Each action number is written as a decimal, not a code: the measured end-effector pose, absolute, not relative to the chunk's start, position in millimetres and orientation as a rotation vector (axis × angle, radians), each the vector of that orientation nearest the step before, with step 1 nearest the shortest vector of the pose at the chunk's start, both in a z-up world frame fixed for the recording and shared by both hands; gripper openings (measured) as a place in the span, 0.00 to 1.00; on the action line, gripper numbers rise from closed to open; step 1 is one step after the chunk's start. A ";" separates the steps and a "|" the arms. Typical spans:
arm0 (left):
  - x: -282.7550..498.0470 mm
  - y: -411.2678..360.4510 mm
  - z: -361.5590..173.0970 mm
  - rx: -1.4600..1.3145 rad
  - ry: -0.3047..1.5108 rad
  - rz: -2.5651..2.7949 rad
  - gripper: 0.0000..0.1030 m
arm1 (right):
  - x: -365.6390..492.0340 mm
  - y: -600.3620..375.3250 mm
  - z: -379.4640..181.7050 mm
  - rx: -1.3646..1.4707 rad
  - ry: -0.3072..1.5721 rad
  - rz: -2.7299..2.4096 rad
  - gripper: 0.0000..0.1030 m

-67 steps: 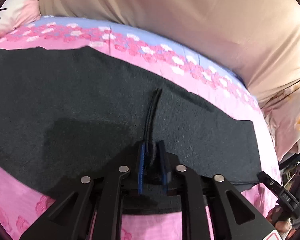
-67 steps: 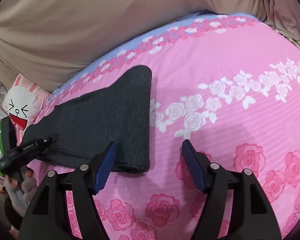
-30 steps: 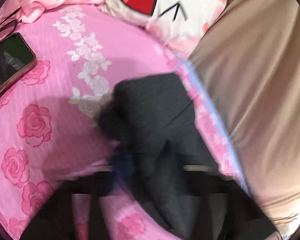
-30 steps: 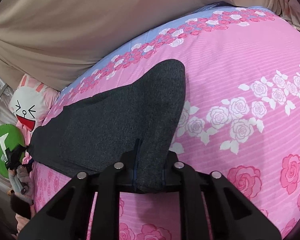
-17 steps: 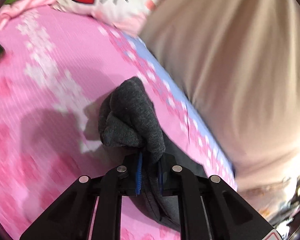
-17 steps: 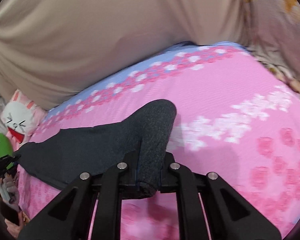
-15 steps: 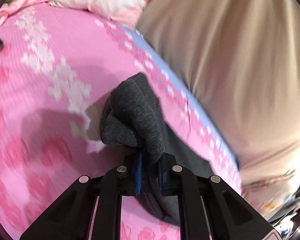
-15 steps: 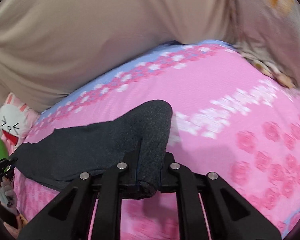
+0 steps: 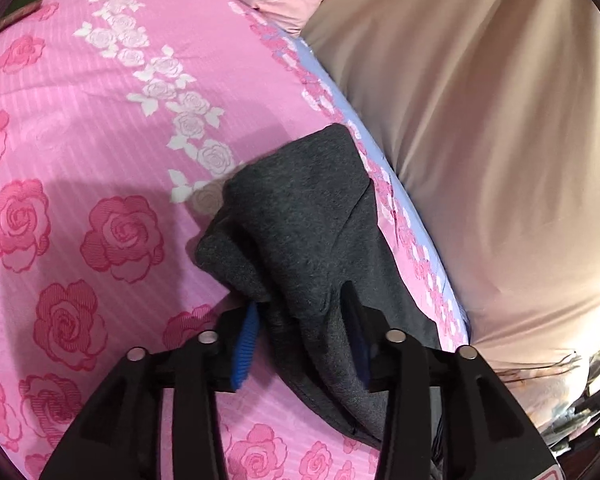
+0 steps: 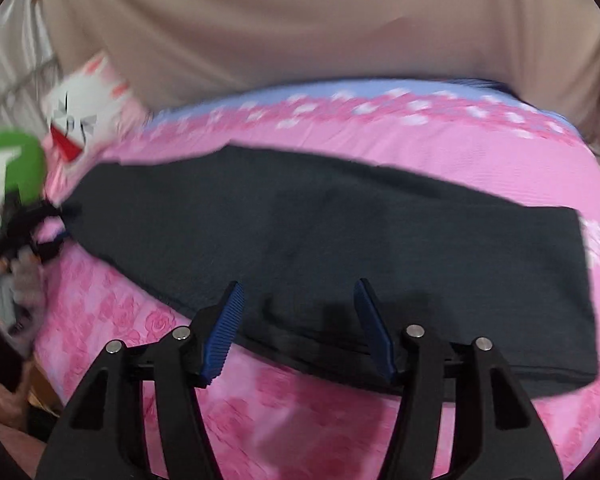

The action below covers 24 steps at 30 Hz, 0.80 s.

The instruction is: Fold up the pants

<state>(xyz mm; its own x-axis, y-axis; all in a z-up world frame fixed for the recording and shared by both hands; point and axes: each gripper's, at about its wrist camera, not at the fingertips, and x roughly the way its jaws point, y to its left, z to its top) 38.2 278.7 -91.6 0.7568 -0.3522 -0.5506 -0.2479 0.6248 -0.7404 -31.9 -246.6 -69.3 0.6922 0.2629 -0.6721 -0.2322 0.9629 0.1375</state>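
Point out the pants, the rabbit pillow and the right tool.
pants (image 10: 340,216): right wrist view, flat middle of the dark cloth.
rabbit pillow (image 10: 86,106): right wrist view, white face.
right tool (image 10: 300,320): right wrist view, midway between fingertips.

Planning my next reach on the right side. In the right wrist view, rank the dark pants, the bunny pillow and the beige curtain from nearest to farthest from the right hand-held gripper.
1. Dark pants: lying flat right ahead of the right hand-held gripper, near edge between its open jaws.
2. Bunny pillow: far left, past the pants' left end.
3. Beige curtain: behind the bed, farthest.
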 end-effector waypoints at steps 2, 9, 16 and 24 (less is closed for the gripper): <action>38.7 277.8 -90.9 -0.897 0.730 -0.075 0.43 | -19.8 -246.7 -74.3 0.042 0.785 0.228 0.33; 47.3 266.1 -82.8 -0.835 0.717 -0.105 0.58 | -9.7 -259.8 -45.6 0.174 0.728 0.235 0.12; 46.6 266.8 -83.1 -0.842 0.697 -0.131 0.61 | 15.4 -205.6 -63.8 0.131 0.800 0.347 0.13; 54.5 264.5 -79.7 -0.837 0.704 -0.133 0.46 | -20.7 -248.1 -43.3 0.227 0.687 0.303 0.38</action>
<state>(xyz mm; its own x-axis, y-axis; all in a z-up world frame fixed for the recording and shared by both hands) 54.5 264.5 -79.7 0.7683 -0.3738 -0.5196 -0.1580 0.6759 -0.7199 -20.7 -248.1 -43.3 0.7321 0.3472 -0.5861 -0.1991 0.9318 0.3034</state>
